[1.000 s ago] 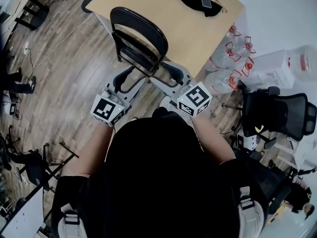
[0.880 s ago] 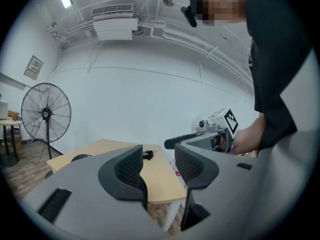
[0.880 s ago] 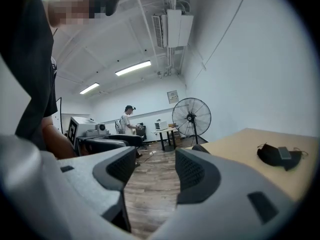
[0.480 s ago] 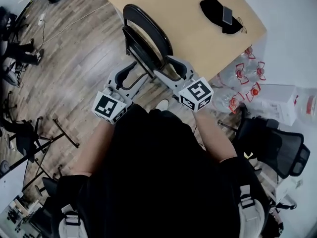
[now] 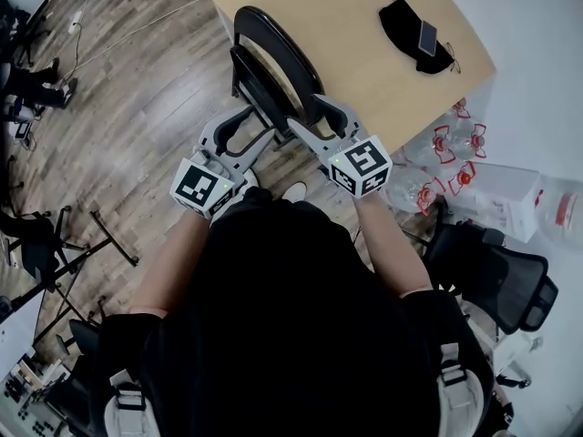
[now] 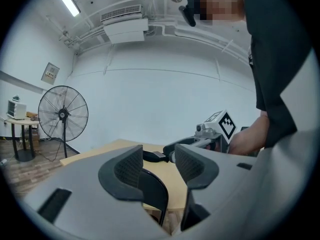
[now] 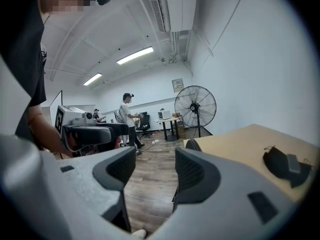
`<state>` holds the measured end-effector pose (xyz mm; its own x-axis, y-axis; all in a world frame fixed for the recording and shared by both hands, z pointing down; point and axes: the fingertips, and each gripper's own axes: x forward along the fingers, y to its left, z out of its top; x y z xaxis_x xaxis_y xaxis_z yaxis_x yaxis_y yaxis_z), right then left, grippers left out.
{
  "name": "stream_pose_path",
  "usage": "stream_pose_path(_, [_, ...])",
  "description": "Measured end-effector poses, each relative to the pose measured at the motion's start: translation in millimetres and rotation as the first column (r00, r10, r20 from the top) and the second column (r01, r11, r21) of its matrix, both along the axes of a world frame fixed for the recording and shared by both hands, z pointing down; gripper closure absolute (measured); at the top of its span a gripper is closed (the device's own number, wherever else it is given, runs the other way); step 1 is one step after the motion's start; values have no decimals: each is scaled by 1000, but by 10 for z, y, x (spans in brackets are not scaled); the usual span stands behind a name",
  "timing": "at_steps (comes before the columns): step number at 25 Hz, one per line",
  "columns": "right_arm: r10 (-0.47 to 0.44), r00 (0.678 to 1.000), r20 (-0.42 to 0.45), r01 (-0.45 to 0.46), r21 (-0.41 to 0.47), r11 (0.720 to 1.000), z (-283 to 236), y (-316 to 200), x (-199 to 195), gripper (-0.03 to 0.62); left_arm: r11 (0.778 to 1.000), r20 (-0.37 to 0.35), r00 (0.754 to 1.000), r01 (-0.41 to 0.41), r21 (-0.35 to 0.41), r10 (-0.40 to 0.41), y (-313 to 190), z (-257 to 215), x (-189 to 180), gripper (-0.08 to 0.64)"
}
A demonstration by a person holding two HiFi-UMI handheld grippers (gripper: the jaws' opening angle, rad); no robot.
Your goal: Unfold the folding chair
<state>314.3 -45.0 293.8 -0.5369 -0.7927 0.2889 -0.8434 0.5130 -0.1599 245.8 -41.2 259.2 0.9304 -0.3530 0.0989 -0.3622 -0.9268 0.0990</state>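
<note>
Flanking folding chair (image 6: pixel 152 193): left tongs (image 6: pixel 159 165), right tongs (image 7: pixel 155 171), jaws apart.

Wood-plank floor (image 5: pixel 137 126) spreads at 9 o'clock, with a tan tabletop (image 5: pixel 346 25) at 12. Clear water bottles (image 5: pixel 437 167) and a black office chair (image 5: pixel 496 271) sit at 3. A pedestal fan (image 6: pixel 62 115) stands by the white wall (image 6: pixel 165 94).

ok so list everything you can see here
folding chair: one, black, standing at the table's near corner
table: one, light wood, ahead
pouch: one, black, on the table, phone on it
water bottles: several, clear with red handles, floor at right
office chair: one, black, right
standing fan: one, black, far wall
person: one standing, white top, far end
left gripper: one, grey, jaws apart, empty
right gripper: one, grey, jaws apart, empty
</note>
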Motion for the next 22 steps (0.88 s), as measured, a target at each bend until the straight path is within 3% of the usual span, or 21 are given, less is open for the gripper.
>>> stream_pose_path(9, [48, 997, -66, -51, -36, 998, 140, -367, 51, 345, 1000, -15, 1000, -16, 23, 17, -374, 84, -75, 364])
stream_pose_path(18, [90, 968, -236, -129, -152, 980, 642, -771, 328, 345, 998, 1, 1000, -2, 66, 2, -580, 189, -62, 370])
stream_pose_path(22, [89, 949, -302, -153, -196, 969, 852, -960, 448, 345, 998, 6, 1000, 16, 52, -17, -660, 244, -92, 371])
